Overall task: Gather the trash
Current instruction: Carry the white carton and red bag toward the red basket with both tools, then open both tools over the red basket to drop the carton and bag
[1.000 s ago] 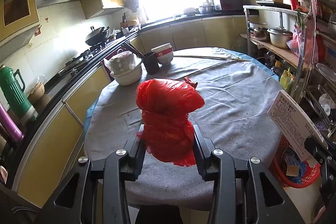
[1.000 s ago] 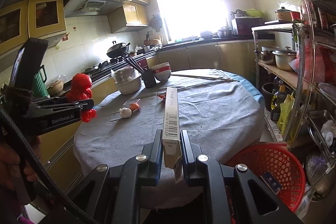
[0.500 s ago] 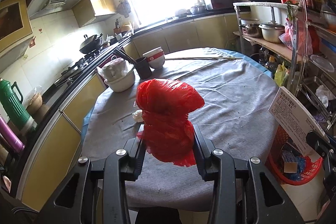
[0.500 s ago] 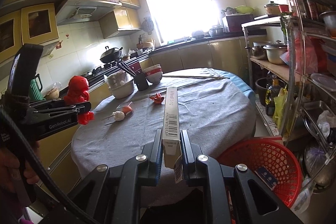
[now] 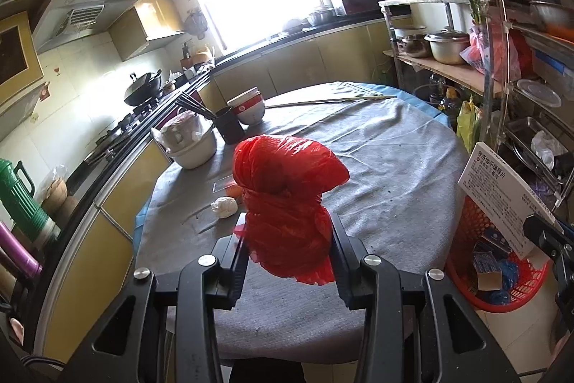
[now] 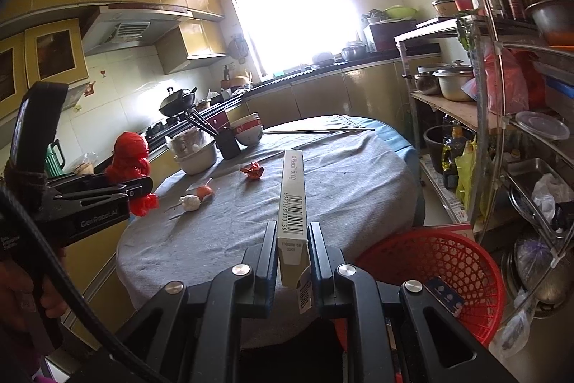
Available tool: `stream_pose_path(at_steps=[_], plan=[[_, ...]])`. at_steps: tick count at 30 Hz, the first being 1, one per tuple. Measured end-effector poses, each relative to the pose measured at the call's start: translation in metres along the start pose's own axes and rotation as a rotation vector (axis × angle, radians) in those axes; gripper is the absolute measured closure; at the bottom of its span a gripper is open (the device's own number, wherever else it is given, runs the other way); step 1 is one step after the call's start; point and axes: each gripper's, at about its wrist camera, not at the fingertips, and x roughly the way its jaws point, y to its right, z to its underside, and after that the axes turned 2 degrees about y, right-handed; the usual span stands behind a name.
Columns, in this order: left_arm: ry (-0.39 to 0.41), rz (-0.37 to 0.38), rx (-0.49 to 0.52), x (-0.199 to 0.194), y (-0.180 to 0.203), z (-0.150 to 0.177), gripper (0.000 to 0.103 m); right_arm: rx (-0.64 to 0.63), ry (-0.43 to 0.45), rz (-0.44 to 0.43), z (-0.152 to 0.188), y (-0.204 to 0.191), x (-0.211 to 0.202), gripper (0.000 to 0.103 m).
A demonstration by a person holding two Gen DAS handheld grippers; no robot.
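1. We hold two pieces of trash at once, one in each gripper, which we judge is meant to save a trip to the red basket (image 6: 434, 271) that stands on the floor just beside the round tabletop (image 6: 344, 182), to its right.

2. Our left gripper (image 5: 288, 248) has its jaws clamped on the red plastic bag (image 5: 287, 200). The bag is squeezed at its lower, narrower part, so the bulging top stands free above the jaws and clear of the tabletop. Gripping the bunched neck looks sensible to us: soft film gives way, and a pinch on the bulge might slip.

3. Our right gripper (image 6: 292, 252) has its jaws pressed together on the near end of the slim carton (image 6: 292, 203), flat faces against the pads. We judge that the thin side was chosen because it fits the narrow jaw gap.

4. The carton's long axis runs straight ahead along the fingers, its far end pointing away from us over the tabletop towards the window. The barcode edge faces up. The left wrist view shows its broad printed face (image 5: 498, 200) above the basket's rim.

5. The bag has no clear long axis; it stands roughly upright, its bulge leaning a little to the right.

6. Left on the tabletop, well apart from both grippers, lie a crumpled red wrapper (image 6: 253, 170), a white wad (image 6: 190, 202) and an orange scrap (image 6: 204, 191) touching or just beside it. We reckon these remain to be collected.
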Motion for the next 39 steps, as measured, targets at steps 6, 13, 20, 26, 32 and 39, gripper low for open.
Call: stream_pose_path(at_steps=[6,13,20,26,32,39], plan=[[0.005,0.008,0.021,-0.001,0.008,-0.002,0.060,0.017,0.003,0.014,0.000,0.009,-0.003,0.086],[0.004,0.020,0.048,-0.001,0.019,-0.002,0.060,0.035,0.003,0.026,0.001,0.016,-0.006,0.086],[0.003,0.033,0.077,-0.001,0.032,-0.001,0.060,0.070,0.000,0.036,0.004,0.029,-0.009,0.086],[-0.001,0.043,0.103,0.000,0.043,0.001,0.060,0.100,0.000,0.050,0.006,0.043,-0.012,0.086],[-0.001,0.056,0.128,0.000,0.053,0.001,0.060,0.122,-0.002,0.070,0.009,0.055,-0.015,0.086],[-0.019,0.103,0.147,0.002,0.068,0.001,0.060,0.150,-0.004,0.092,0.015,0.072,-0.020,0.086]])
